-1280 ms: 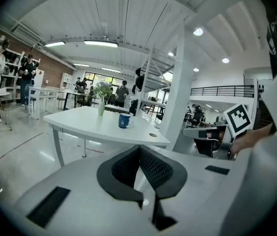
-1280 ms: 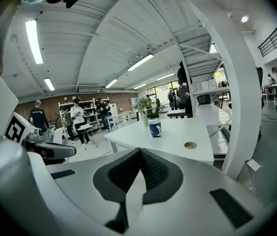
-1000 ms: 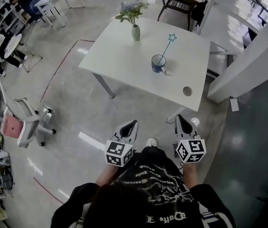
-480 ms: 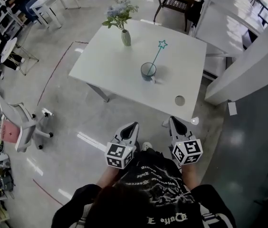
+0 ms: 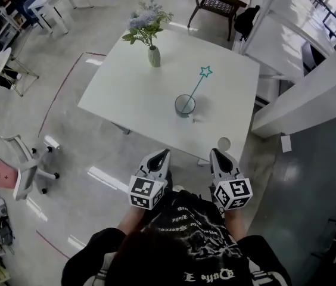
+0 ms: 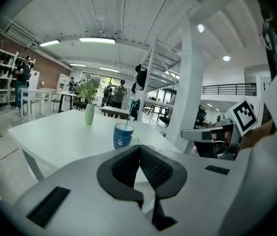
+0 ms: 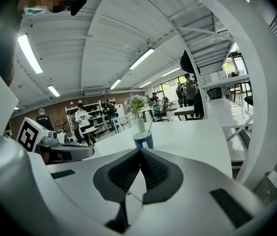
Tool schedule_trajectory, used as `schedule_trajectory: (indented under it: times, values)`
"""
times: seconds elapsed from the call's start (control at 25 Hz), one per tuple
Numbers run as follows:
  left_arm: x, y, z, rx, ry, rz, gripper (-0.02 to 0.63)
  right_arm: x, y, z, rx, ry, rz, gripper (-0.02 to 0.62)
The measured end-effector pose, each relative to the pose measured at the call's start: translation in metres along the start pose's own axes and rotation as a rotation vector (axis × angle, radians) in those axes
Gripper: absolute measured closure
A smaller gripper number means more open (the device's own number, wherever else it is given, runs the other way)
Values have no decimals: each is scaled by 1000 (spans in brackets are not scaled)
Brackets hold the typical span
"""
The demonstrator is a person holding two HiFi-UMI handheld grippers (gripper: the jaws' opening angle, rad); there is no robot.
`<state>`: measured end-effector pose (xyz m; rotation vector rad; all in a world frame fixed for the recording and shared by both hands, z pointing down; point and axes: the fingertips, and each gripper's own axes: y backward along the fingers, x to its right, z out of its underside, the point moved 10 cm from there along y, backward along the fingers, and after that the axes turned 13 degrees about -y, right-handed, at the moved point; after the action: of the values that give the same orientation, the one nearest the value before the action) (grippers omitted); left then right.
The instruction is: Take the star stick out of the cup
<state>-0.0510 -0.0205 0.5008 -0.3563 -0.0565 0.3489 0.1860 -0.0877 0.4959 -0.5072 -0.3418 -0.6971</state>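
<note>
Bright, even indoor light through fisheye lenses.
Strip lights [image 6: 96,40] overhead streak the glossy floor [image 5: 105,176] with glare; the white surface [image 5: 132,94] nearly washes out; both gripper views bend lines and blacken at corners.

— What colour is the cup [image 5: 185,105]?
— Dark blue, with a white swirl on its side. The table [image 5: 120,94] under it is plain white.
— And the star stick [image 5: 199,81] in the cup?
— Teal, both stem and star outline.
— Beyond the cup?
— A pale green vase [image 5: 154,56], green leaves [image 5: 133,36] and pale blue flowers [image 5: 143,20].
— Nearer than the cup?
— The left tool [image 5: 163,154] and right tool [image 5: 214,152] are light grey with black ribbed pads [image 6: 155,166]. Each cube [image 5: 145,192] has black-and-white square markers. The floor [image 5: 84,159] is glossy grey with a thin red line [image 5: 62,94].
</note>
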Motion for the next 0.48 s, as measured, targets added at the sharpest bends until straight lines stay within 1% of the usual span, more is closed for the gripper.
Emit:
schedule_trajectory:
  times: [0.16, 0.48]
  values:
    - [-40, -31, -21, 25, -2, 22, 586, 0, -39, -23, 12, -7, 22, 586]
    - [-104, -82, -42, 20, -26, 98, 586, -8, -105, -54, 32, -5, 67, 586]
